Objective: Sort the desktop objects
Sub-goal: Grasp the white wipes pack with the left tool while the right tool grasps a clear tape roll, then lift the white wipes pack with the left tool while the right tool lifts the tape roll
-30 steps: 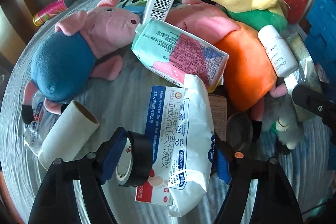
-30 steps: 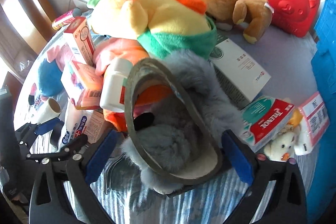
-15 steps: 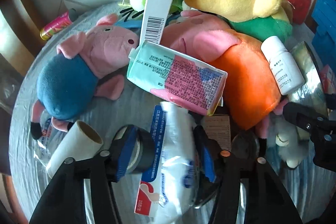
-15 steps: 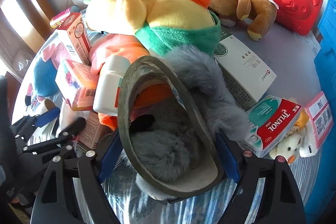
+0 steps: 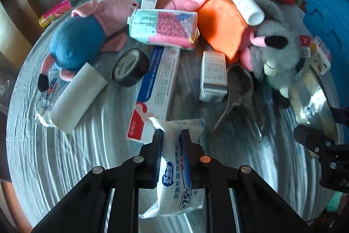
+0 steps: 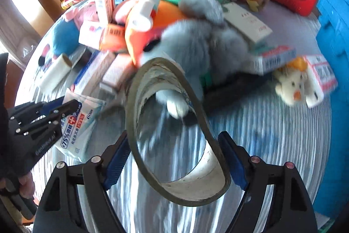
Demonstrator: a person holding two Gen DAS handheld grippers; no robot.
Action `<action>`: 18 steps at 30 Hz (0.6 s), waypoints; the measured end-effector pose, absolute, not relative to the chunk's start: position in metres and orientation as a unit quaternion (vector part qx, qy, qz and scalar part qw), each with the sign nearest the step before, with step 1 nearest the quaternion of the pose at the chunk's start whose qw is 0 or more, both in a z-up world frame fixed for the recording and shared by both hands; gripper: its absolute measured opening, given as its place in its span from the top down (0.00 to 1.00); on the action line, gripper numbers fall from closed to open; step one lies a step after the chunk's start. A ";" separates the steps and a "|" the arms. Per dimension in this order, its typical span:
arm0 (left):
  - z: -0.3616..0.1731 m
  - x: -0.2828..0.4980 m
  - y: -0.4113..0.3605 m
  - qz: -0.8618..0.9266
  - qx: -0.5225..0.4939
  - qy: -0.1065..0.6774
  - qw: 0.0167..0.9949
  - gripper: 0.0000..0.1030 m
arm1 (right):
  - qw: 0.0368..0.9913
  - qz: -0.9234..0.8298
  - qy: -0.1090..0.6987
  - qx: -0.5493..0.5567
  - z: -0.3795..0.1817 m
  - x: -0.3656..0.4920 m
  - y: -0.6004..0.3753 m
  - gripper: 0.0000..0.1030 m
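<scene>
Round table [image 5: 65, 156]: toys, boxes, black tape roll [image 5: 130, 67].

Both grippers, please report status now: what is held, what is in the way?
Left gripper shut on wet wipes pack. Right gripper shut on large tape roll. Grey plush and toothpaste box close ahead.

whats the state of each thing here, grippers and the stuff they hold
left gripper: shut on wipes pack
wipes pack: pinched, lifted off the table
right gripper: shut on tape roll
tape roll: held upright, squeezed oval
black tape: lying tilted on table
white bottle: capped, lying on toys
</scene>
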State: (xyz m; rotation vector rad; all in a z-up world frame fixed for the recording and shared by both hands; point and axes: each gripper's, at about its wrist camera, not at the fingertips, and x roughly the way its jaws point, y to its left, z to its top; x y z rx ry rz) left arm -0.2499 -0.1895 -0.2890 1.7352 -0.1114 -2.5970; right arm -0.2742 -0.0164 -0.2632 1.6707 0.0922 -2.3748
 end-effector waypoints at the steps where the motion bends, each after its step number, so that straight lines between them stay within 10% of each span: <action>1: -0.289 -0.244 -0.190 -0.829 0.558 -0.035 0.006 0.84 | 0.117 -0.808 0.030 0.576 -0.267 -0.267 -0.015 0.23; 18: -0.303 -0.198 -0.170 -0.812 0.582 -0.049 0.005 0.51 | 0.102 -0.794 0.015 0.599 -0.289 -0.226 -0.002 0.24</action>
